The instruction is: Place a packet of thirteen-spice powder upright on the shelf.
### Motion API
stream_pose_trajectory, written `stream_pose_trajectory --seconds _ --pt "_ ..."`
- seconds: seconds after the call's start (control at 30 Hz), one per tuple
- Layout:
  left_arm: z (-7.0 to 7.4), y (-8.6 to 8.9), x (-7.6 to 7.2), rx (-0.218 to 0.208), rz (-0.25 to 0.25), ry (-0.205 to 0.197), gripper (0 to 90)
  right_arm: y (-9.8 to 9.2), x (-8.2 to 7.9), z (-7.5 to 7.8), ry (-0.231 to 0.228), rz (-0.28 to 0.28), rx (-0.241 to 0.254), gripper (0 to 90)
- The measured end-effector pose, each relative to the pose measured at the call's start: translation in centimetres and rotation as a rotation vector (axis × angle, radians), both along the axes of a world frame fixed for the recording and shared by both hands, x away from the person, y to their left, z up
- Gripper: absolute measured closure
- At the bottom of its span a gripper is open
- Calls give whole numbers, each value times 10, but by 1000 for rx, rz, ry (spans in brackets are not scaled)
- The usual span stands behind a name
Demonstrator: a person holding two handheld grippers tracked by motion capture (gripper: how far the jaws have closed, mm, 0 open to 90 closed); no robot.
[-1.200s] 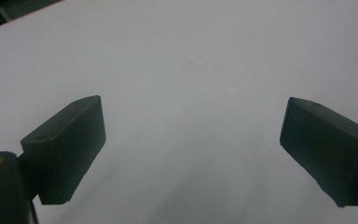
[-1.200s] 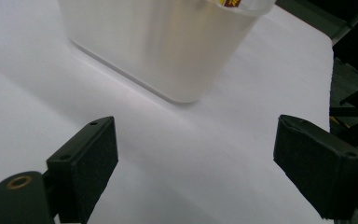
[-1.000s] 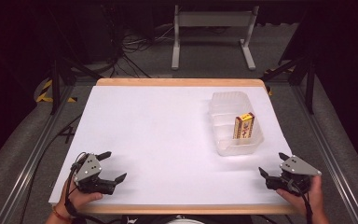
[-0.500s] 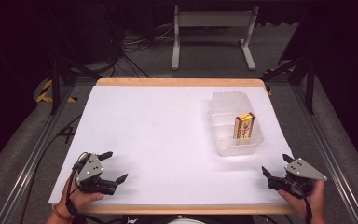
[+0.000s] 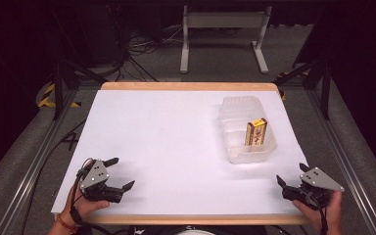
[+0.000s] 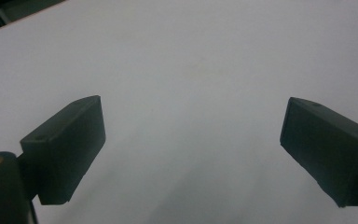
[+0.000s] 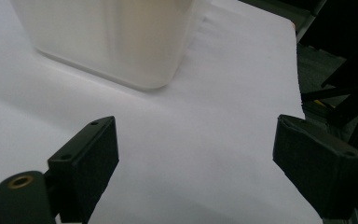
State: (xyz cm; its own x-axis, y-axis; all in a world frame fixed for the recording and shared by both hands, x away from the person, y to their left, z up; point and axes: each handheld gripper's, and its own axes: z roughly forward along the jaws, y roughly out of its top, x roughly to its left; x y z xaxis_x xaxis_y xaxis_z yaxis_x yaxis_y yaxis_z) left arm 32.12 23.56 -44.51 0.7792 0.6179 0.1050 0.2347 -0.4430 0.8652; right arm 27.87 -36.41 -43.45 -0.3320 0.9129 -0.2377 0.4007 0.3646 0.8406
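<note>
A clear plastic bin (image 5: 235, 147) stands on the right half of the white table (image 5: 176, 142). Inside it a yellow and brown box (image 5: 256, 132) stands upright. My left gripper (image 5: 119, 173) rests at the front left corner, open, with only bare white table (image 6: 191, 93) between its jaws. At the front right corner my right gripper (image 5: 292, 174) is open too, a short way in front of the bin. The right gripper view has the bin's wall (image 7: 112, 42) just beyond the jaws, which hold nothing.
The table's wooden front edge (image 5: 191, 219) runs right under both hands. Its right edge (image 7: 298, 88) lies close beside my right gripper, with dark floor and metal rails (image 5: 352, 161) past it. A white frame (image 5: 223, 34) stands on the floor behind the table.
My right gripper has drawn back toward the front right corner, away from the bin. The left gripper has slid slightly nearer the front edge.
</note>
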Motion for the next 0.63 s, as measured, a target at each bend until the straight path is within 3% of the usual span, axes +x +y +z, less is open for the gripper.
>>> stream_pose_trajectory --seconds 0.17,0.63 --pt "0 -1 0 2 2 -2 74 3 1 -2 8 3 -23 146" --pt "0 -6 1 8 -1 -2 73 3 0 -3 11 -14 -25 145"
